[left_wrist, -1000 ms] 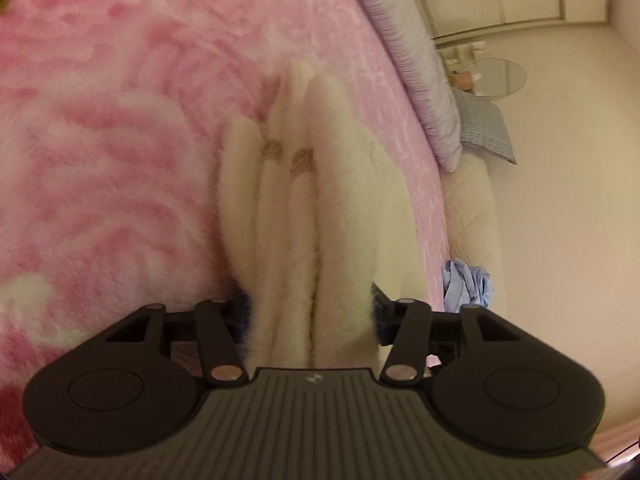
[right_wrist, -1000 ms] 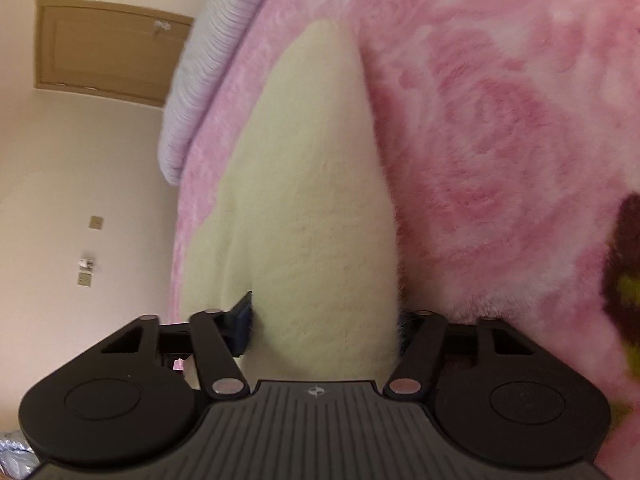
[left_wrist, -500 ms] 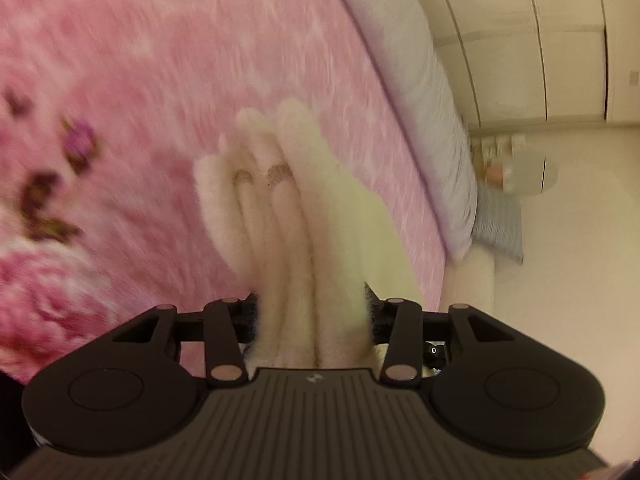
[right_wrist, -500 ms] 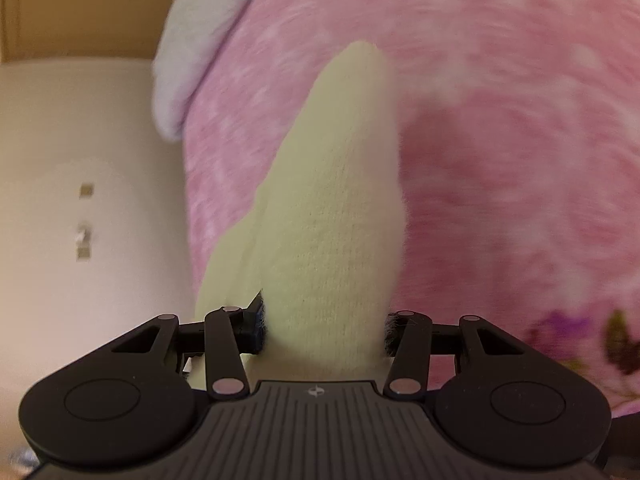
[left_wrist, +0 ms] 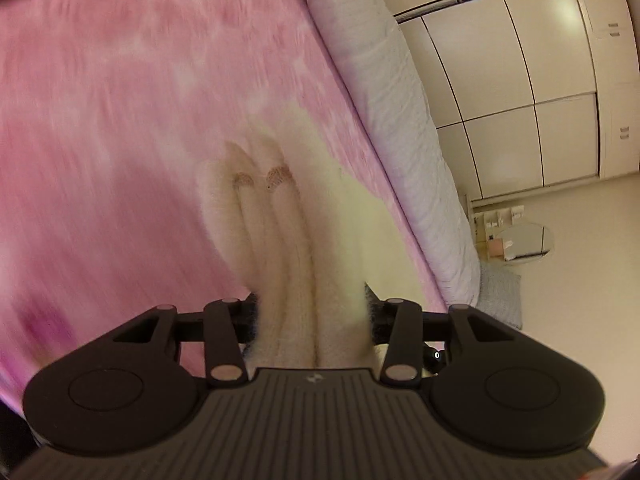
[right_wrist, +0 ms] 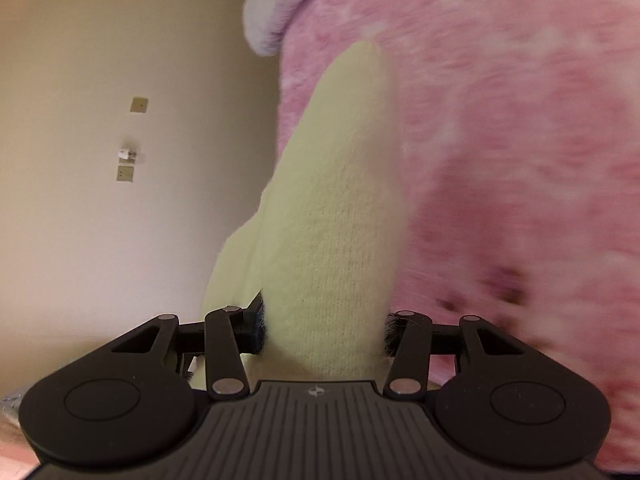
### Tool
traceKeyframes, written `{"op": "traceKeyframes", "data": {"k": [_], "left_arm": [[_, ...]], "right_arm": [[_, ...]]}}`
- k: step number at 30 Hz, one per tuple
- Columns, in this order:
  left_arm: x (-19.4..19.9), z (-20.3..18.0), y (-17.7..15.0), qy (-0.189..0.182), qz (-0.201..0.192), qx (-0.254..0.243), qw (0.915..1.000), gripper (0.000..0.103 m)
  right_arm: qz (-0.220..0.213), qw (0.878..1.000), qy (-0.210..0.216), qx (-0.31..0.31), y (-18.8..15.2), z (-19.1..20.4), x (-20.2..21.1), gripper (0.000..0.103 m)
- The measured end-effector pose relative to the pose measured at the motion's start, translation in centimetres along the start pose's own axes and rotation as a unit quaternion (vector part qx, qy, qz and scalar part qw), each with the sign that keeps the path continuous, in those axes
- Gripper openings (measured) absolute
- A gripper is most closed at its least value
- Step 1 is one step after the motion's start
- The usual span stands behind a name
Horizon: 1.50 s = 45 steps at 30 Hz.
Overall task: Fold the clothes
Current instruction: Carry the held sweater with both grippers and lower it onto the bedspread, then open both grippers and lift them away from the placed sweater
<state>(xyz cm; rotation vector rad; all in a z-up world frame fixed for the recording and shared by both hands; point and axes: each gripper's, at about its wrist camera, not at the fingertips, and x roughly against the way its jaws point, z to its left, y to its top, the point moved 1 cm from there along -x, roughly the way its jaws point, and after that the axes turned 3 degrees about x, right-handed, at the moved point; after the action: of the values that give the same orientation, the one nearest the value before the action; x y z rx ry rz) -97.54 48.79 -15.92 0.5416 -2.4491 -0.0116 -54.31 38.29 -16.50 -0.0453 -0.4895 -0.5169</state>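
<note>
A cream fuzzy garment (left_wrist: 296,248) lies on the pink rose-patterned blanket (left_wrist: 120,128). In the left wrist view it is bunched in several folds with two brown bands. My left gripper (left_wrist: 310,312) is shut on that bunched end. In the right wrist view the same cream garment (right_wrist: 336,208) runs away from me as a long tapering fold over the pink blanket (right_wrist: 520,140). My right gripper (right_wrist: 324,326) is shut on its near end. Both views are motion-blurred.
A grey-white quilt roll (left_wrist: 392,92) lines the bed edge, also seen in the right wrist view (right_wrist: 272,8). Beyond it are white wardrobe doors (left_wrist: 520,80), a round mirror (left_wrist: 524,244) on the floor and a wall with sockets (right_wrist: 132,136).
Both grippers have swung with the cream garment still held. The blanket streams past, and more of the wardrobe and the wall has come into view.
</note>
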Motion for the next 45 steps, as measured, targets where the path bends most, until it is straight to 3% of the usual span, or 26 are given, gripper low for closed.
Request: {"op": "traceKeyframes", "data": {"k": [6,10,12,17,21,24,28,29,31,34,35,37,38,41,43,45], "left_arm": [[2.7,4.0,15.2,0.001,0.026,-0.049,0.9985,0.039],[3.0,7.1,22.9,-0.008,0.026,-0.083,0.9961,0.039],[2.3,8.6,25.6,-0.012,0.022,-0.095,0.9951,0.039],[-0.2,14.9,28.9,-0.016,0.015,-0.102,0.9945,0.039],[-4.2,19.6,29.9,0.023,0.043,-0.092,0.9945,0.040],[-4.9,20.7,30.0,0.008,0.050,-0.120,0.9915,0.041],[-5.2,20.6,30.0,0.015,0.058,-0.129,0.9899,0.045],[-5.1,20.4,30.0,0.023,0.057,-0.126,0.9901,0.046],[-4.2,19.6,29.7,0.046,0.047,-0.126,0.9899,0.047],[-2.0,18.2,28.8,0.094,0.015,-0.125,0.9876,0.047],[-0.6,17.6,28.1,0.111,-0.001,-0.129,0.9855,0.044],[1.9,15.8,26.6,0.142,-0.029,-0.152,0.9777,0.040],[2.7,14.8,25.7,0.148,-0.031,-0.172,0.9733,0.035],[3.3,12.8,22.9,0.158,-0.010,-0.250,0.9553,0.028],[3.1,11.9,21.1,0.164,0.008,-0.299,0.9401,0.025],[1.6,12.9,20.8,0.186,0.019,-0.310,0.9322,0.024]], "right_arm": [[-0.051,0.999,0.009,-0.009,2.5,5.9,-13.6,0.047],[-0.080,0.997,0.018,0.003,5.0,8.5,-21.6,0.047],[-0.091,0.996,0.022,0.012,6.1,8.8,-24.6,0.047],[-0.096,0.995,0.023,0.032,9.1,8.1,-32.1,0.047],[-0.084,0.996,-0.016,0.026,10.2,4.9,-36.9,0.048],[-0.071,0.995,-0.068,0.024,9.7,2.5,-39.3,0.048],[-0.087,0.994,-0.068,0.019,8.3,1.6,-38.9,0.048],[-0.084,0.993,-0.079,0.015,8.3,1.6,-38.9,0.055],[-0.077,0.991,-0.110,0.017,8.6,2.0,-38.8,0.058],[-0.072,0.981,-0.169,0.056,8.6,4.4,-37.3,0.074],[-0.071,0.976,-0.190,0.079,8.3,5.2,-36.5,0.073],[-0.066,0.962,-0.234,0.124,7.3,6.8,-34.8,0.072],[-0.060,0.955,-0.253,0.142,6.6,7.6,-34.3,0.067],[-0.038,0.932,-0.307,0.189,4.2,9.5,-33.5,0.051],[-0.023,0.923,-0.314,0.221,2.5,10.4,-33.2,0.043],[-0.013,0.916,-0.314,0.251,1.4,10.9,-34.3,0.039]]}}
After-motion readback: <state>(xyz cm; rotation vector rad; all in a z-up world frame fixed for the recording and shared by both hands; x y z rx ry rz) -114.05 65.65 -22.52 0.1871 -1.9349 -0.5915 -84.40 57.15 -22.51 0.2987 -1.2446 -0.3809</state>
